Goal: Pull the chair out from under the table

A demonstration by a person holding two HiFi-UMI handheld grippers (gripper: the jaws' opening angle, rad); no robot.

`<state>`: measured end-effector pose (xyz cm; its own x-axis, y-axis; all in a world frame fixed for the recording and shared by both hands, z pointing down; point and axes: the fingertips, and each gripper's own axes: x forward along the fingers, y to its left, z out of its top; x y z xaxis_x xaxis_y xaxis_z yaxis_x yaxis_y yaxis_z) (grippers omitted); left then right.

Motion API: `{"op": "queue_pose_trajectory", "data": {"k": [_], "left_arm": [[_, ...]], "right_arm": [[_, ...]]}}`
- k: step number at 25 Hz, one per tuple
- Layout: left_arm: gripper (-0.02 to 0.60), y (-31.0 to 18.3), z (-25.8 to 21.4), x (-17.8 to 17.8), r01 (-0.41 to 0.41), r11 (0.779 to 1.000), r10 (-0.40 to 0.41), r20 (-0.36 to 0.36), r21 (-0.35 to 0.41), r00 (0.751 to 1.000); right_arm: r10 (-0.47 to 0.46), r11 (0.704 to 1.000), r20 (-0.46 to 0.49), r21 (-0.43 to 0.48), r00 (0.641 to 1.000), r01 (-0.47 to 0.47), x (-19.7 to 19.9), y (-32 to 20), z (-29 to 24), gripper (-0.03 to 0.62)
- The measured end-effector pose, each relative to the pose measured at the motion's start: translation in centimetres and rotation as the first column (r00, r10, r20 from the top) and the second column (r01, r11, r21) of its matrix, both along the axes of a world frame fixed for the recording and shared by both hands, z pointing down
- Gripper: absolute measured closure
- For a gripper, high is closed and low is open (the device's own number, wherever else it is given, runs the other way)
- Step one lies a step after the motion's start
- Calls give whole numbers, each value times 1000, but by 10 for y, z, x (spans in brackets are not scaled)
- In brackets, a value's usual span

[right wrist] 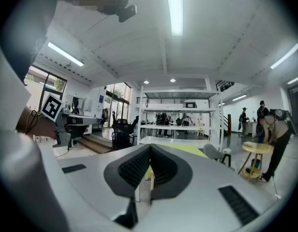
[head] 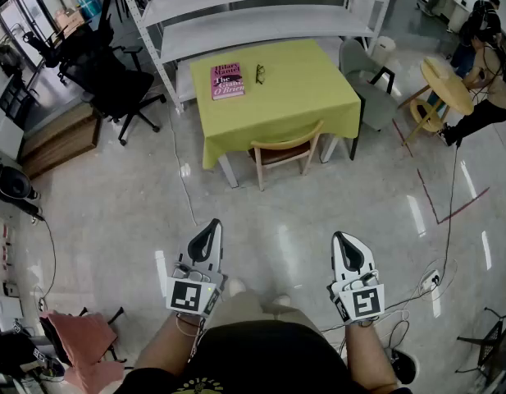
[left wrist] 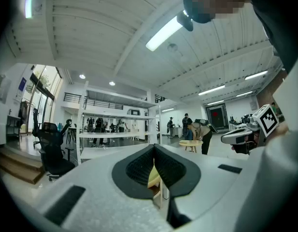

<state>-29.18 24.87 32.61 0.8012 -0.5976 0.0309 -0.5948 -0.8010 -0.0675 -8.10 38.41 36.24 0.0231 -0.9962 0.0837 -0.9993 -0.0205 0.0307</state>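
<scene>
1. so far nothing of the task is done: the wooden chair [head: 284, 150] sits tucked under the near edge of the table [head: 306, 84], its seat mostly beneath the yellow-green cloth, with only backrest and legs showing.
2. everything is left, as i judge it: walk up, take hold of the backrest, and draw the chair clear.
3. the left gripper [head: 210, 226] is clenched tight with nothing between its jaws, held level and well apart from the chair.
4. the right gripper [head: 343, 238] is likewise closed and empty, touching nothing, over the floor.

Head view steeply down; both gripper views level, sharing far table [head: 302, 80].
</scene>
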Motion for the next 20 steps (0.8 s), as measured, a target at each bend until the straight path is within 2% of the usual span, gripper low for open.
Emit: {"op": "queue_pose_trajectory", "data": {"k": [9, 13, 16, 20], "left_arm": [[572, -33, 6, 20, -29, 999, 27, 38, 43, 999], [572, -71, 5, 35, -26, 1000, 26, 12, 9, 1000], [572, -92, 2, 48, -53, 999, 53, -3, 12, 999], [572, -114, 12, 65, -96, 995, 96, 18, 16, 995]], "right_arm": [[-2, 1000, 23, 6, 1000, 2, 17, -37, 13, 583], [11, 1000, 16, 16, 1000, -11, 24, -63, 10, 583], [21, 1000, 5, 19, 1000, -21, 29, -83, 7, 583], [60, 998, 6, 16, 998, -60, 48, -110, 10, 583]]}}
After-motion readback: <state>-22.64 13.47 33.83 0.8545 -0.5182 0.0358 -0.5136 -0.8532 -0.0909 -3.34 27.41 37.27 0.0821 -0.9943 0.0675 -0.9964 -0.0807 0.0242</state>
